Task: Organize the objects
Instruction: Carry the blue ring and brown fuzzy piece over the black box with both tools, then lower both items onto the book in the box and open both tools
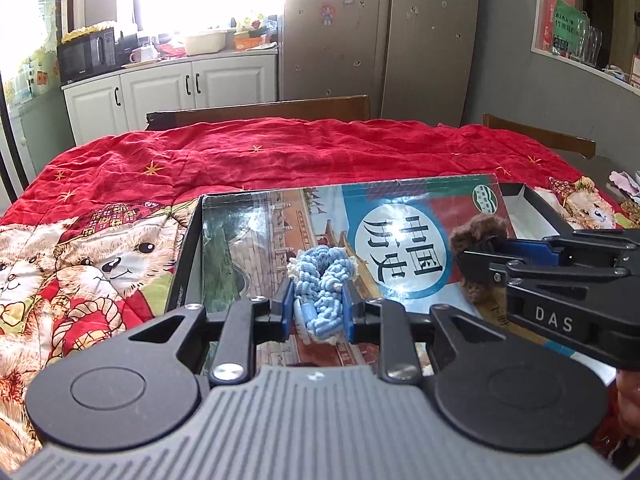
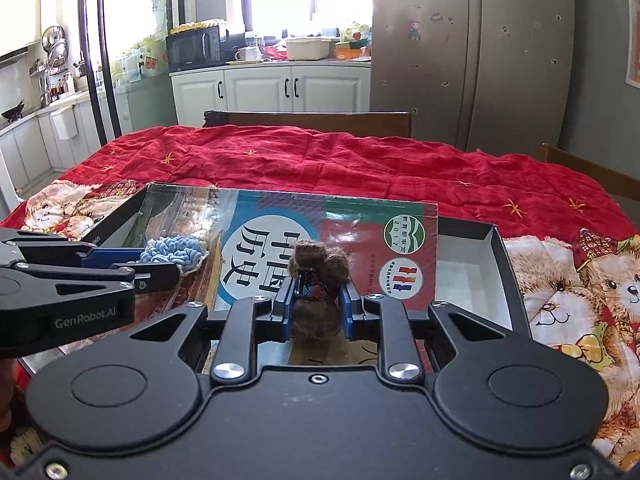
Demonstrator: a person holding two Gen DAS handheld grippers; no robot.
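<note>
My left gripper [image 1: 319, 307] is shut on a light blue knitted scrunchie [image 1: 324, 284], held just above a history textbook [image 1: 400, 248]. The book lies in a shallow black box [image 1: 532, 208] with a white inside. My right gripper [image 2: 316, 306] is shut on a brown fuzzy hair clip [image 2: 320, 264], held over the same book [image 2: 360, 240]. The right gripper enters the left wrist view [image 1: 472, 258] from the right, with the brown clip [image 1: 480, 232] at its tip. The left gripper [image 2: 168, 266] and the blue scrunchie [image 2: 176, 254] show at the left of the right wrist view.
The box [image 2: 472, 264] sits on a table under a red quilt with teddy bears [image 1: 100, 264]. Wooden chair backs [image 1: 272, 108] stand at the far edge. Kitchen cabinets [image 1: 160, 88] and a fridge [image 1: 380, 32] are beyond.
</note>
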